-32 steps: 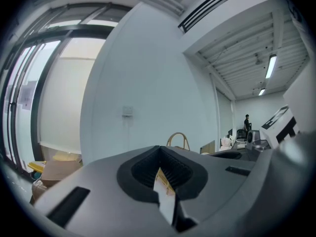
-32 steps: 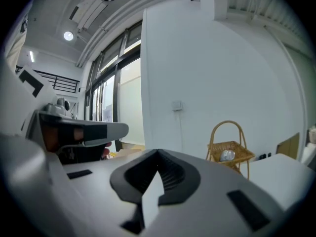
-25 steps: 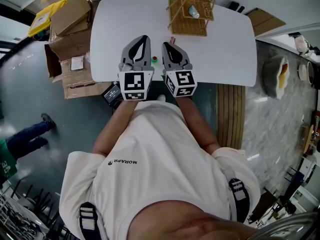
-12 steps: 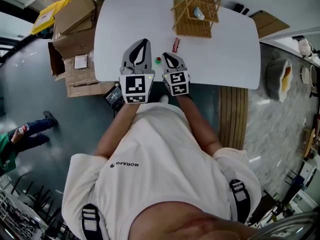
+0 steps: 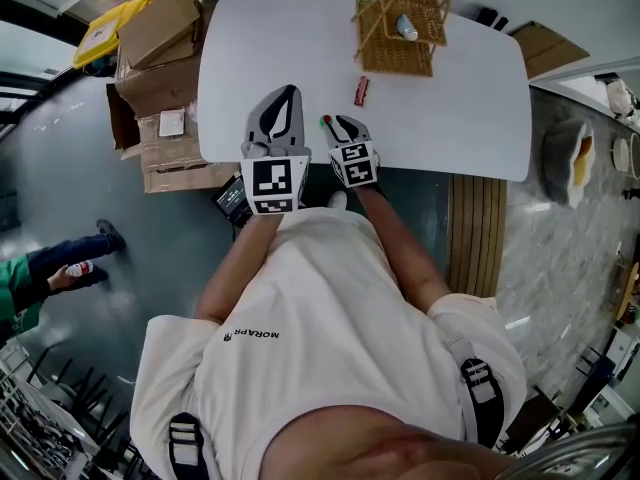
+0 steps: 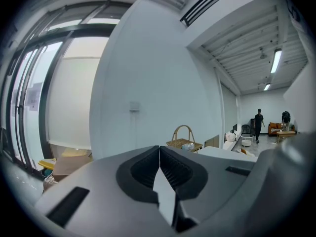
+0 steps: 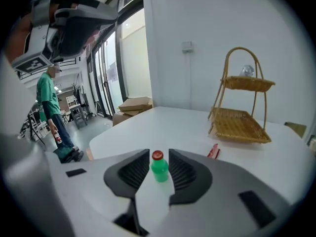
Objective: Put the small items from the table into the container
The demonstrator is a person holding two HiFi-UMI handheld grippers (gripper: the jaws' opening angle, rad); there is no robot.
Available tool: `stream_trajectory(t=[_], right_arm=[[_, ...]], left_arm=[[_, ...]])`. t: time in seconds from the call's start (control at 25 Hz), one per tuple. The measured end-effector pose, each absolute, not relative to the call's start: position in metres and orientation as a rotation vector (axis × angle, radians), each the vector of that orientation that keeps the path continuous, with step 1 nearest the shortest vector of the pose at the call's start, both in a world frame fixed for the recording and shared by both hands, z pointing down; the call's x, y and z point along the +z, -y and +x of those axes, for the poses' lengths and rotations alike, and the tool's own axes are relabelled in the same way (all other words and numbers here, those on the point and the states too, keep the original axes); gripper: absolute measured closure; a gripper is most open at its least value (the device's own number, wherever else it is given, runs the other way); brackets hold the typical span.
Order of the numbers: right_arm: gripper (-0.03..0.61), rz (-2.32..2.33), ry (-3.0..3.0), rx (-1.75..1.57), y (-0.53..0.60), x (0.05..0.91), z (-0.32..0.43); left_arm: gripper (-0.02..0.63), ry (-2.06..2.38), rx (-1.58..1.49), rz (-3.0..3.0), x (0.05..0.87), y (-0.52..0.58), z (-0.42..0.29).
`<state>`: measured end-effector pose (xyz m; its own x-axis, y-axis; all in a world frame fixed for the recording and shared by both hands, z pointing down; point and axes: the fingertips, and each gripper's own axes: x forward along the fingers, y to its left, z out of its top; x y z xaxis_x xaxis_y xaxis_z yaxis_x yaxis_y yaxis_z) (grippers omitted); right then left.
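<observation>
A small green bottle with a red cap (image 7: 159,168) stands upright on the white table (image 5: 450,98) near its front edge. My right gripper (image 7: 158,152) sits low around it. Its jaws are opening, with the bottle between the pads and a thin gap on each side. In the head view the bottle (image 5: 327,120) shows at the tips of the right gripper (image 5: 336,121). A red packet (image 5: 361,90) lies farther back. The two-tier wicker basket (image 5: 400,23) stands at the far edge with a small item (image 5: 406,28) on its top tier. My left gripper (image 6: 159,148) is shut and empty, held above the table (image 5: 288,90).
Cardboard boxes (image 5: 150,38) are stacked on the floor left of the table. A person in green (image 5: 40,278) stands on the floor at the far left. A slatted wooden panel (image 5: 475,228) lies to the right, below the table's front edge.
My right gripper has dropped toward the table and its jaws have gone from shut to apart around the green bottle. The left gripper has stayed in place.
</observation>
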<state>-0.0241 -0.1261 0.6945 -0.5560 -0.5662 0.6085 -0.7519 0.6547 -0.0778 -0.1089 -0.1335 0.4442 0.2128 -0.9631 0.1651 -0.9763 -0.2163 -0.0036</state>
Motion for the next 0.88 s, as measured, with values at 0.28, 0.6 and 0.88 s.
stream_trajectory(t=[0.28,0.6,0.88], right_arm=[[0.416,0.984,2.274,0.5,0.128,0.725,-0.032],[0.374,0.975,2.212,0.564,0.133,0.756,-0.032],[0.378,0.967,2.198,0.552,0.135,0.761,-0.036]], left_arm=[[0.609,1.905,0.207,2.359,0.445,0.131,-0.111],[0.609,1.899,0.223,2.358,0.447,0.131,-0.111],[0.609,1.906,0.226,2.341,0.45,0.131,-0.115]])
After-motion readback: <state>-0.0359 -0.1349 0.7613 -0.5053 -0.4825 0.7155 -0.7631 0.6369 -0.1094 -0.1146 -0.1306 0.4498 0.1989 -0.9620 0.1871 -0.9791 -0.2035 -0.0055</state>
